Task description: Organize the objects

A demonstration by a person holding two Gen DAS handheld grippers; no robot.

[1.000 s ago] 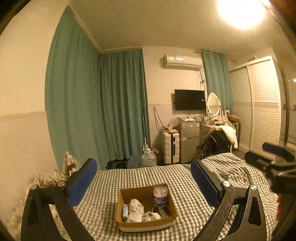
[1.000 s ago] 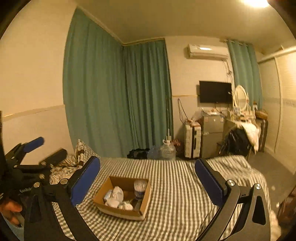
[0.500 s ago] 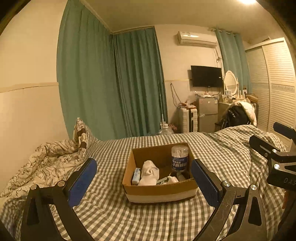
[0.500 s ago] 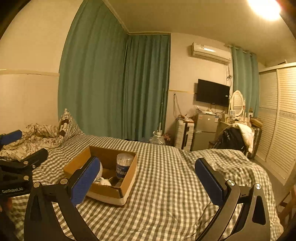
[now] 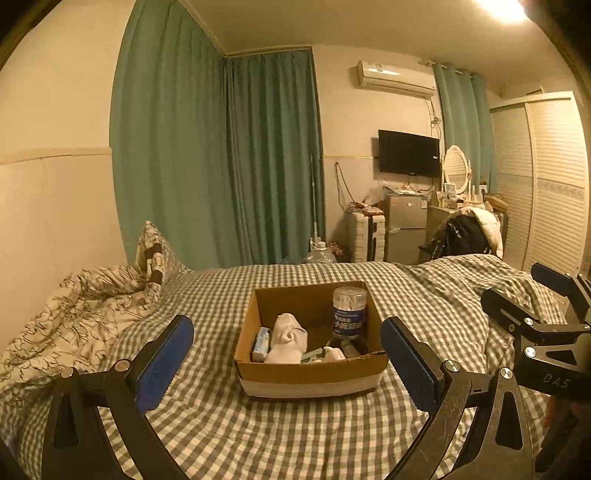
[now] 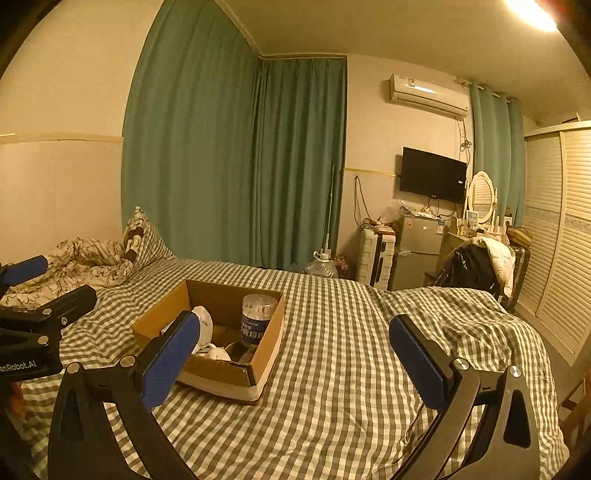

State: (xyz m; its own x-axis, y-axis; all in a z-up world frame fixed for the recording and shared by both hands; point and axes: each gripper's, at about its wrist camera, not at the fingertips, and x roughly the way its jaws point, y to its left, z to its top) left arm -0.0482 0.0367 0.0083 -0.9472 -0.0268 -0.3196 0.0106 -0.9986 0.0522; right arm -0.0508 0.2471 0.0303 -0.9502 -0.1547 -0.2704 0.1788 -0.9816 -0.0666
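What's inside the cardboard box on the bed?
The cardboard box holds a white sock, a clear jar with a blue label and a small blue packet. The near wall hides smaller bits.

Warm ceiling light [image 5: 504, 7] falls on cream walls, green curtains [image 5: 218, 158], an air conditioner [image 5: 394, 79], a wall TV [image 5: 408, 153], a fridge [image 5: 405, 229], a louvred wardrobe [image 5: 550, 184] and a checked bed [image 5: 295, 435].
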